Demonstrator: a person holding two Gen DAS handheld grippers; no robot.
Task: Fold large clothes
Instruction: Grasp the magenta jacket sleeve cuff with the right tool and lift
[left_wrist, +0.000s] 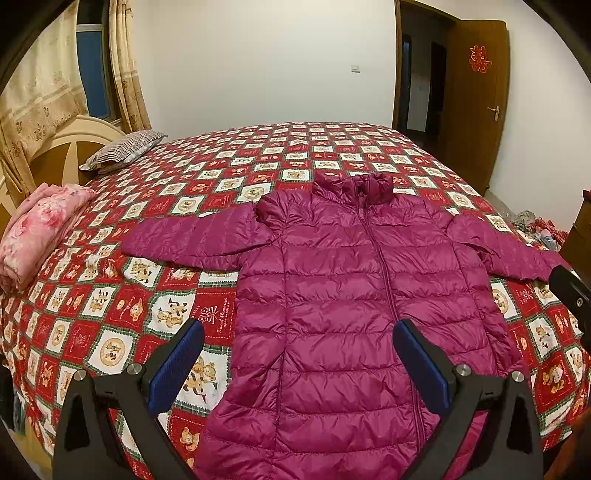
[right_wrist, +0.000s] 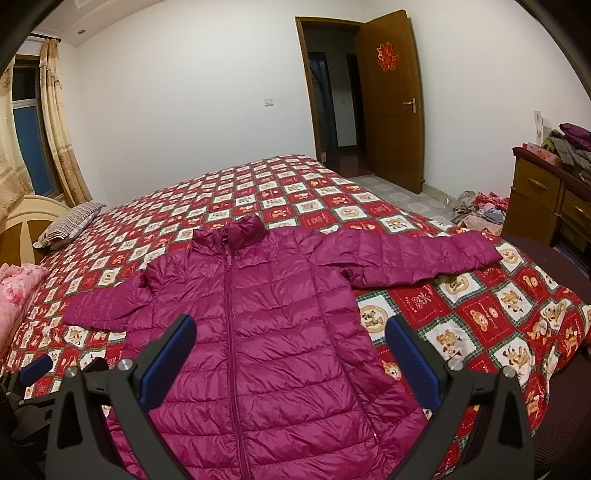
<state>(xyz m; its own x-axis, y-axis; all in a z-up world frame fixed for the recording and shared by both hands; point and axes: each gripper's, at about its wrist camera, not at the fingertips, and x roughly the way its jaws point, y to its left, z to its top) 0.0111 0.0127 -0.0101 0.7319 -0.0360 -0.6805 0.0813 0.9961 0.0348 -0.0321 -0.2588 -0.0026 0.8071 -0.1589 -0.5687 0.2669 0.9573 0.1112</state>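
Note:
A magenta quilted puffer jacket (left_wrist: 343, 295) (right_wrist: 266, 325) lies flat and zipped on the bed, front up, collar away from me, both sleeves spread out sideways. My left gripper (left_wrist: 299, 332) hovers open above the jacket's lower left part, nothing between its blue pads. My right gripper (right_wrist: 291, 332) hangs open above the jacket's lower right part, likewise empty. The right gripper's black body (left_wrist: 570, 295) shows at the right edge of the left wrist view; the left gripper's blue pad (right_wrist: 35, 367) peeks in at the lower left of the right wrist view.
The bed has a red patterned bedspread (left_wrist: 122, 306) (right_wrist: 498, 314). A folded pink blanket (left_wrist: 37, 232) and a striped pillow (left_wrist: 122, 149) lie at the left by the headboard. A wooden dresser (right_wrist: 546, 199) with clothes on it and a floor pile of clothes (right_wrist: 480, 210) stand at right. The door (right_wrist: 391, 99) is open.

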